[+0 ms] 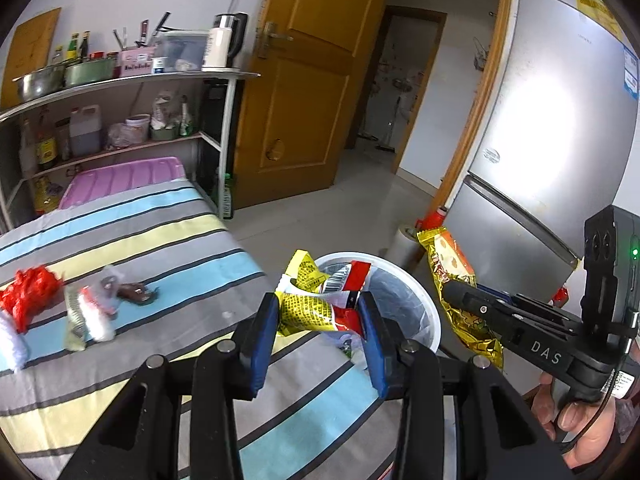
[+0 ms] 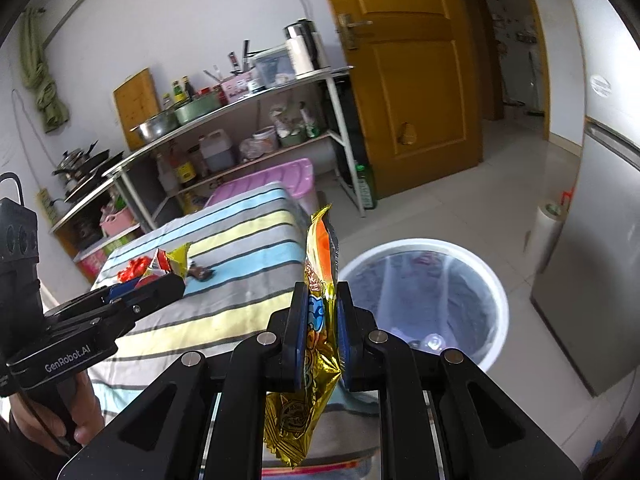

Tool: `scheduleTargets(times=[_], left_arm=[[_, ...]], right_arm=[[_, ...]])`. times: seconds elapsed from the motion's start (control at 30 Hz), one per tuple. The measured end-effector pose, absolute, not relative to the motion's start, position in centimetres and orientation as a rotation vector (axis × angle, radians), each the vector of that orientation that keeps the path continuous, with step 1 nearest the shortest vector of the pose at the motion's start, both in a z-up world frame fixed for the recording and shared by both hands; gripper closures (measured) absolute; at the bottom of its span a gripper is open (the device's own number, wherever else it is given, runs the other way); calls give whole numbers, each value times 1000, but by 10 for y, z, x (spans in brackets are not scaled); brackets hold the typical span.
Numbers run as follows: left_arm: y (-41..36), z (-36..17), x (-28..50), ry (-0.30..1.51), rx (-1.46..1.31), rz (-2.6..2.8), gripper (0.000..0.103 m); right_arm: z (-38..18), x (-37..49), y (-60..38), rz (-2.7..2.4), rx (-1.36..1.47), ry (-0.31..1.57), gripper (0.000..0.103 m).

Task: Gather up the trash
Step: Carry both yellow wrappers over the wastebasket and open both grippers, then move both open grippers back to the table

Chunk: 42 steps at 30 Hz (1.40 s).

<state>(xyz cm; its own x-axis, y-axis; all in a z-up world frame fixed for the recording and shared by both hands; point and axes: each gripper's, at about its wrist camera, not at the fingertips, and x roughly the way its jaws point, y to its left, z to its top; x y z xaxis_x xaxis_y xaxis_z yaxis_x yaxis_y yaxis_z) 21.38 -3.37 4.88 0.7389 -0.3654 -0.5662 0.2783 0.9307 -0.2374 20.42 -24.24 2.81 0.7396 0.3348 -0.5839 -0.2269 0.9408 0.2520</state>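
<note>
My left gripper [image 1: 320, 312] is shut on a yellow and red snack wrapper [image 1: 310, 300] and holds it over the near rim of the white trash bin [image 1: 432, 312]. My right gripper [image 2: 322, 304] is shut on a gold and orange snack bag [image 2: 320, 264] at the table's right edge, left of the bin [image 2: 498, 292]. The right gripper also shows in the left wrist view [image 1: 452, 292], holding the gold bag [image 1: 448, 264] above the bin's right side. More trash lies on the striped table: a red crumpled wrapper [image 1: 30, 292], a white and red wrapper [image 1: 88, 312] and a brown wrapper [image 1: 138, 292].
The striped tablecloth [image 1: 160, 240] covers the table. A metal shelf [image 1: 120, 80] with pots, bottles and a kettle stands behind it. A grey fridge [image 1: 560, 120] is right of the bin. A wooden door [image 1: 304, 80] is open onto tiled floor. A paper roll [image 2: 546, 232] stands by the fridge.
</note>
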Motion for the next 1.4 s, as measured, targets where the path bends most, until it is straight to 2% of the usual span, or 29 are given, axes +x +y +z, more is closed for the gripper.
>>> scheduleTargets(times=[0.7, 0.83, 0.9, 0.93, 1.4], left_arm=[[-106, -2, 286, 768, -110, -466, 61], [-109, -15, 299, 805, -133, -471, 54], [-109, -20, 304, 819, -153, -470, 44], [-108, -22, 306, 823, -165, -471, 42], [-79, -5, 286, 761, -197, -446, 42]], right_arm=[[-24, 250, -299, 207, 235, 780, 88], [-33, 258, -302, 195, 234, 797, 80], [-36, 261, -302, 191, 233, 803, 67], [-39, 262, -303, 193, 239, 805, 64], [-22, 248, -292, 219, 223, 771, 64]])
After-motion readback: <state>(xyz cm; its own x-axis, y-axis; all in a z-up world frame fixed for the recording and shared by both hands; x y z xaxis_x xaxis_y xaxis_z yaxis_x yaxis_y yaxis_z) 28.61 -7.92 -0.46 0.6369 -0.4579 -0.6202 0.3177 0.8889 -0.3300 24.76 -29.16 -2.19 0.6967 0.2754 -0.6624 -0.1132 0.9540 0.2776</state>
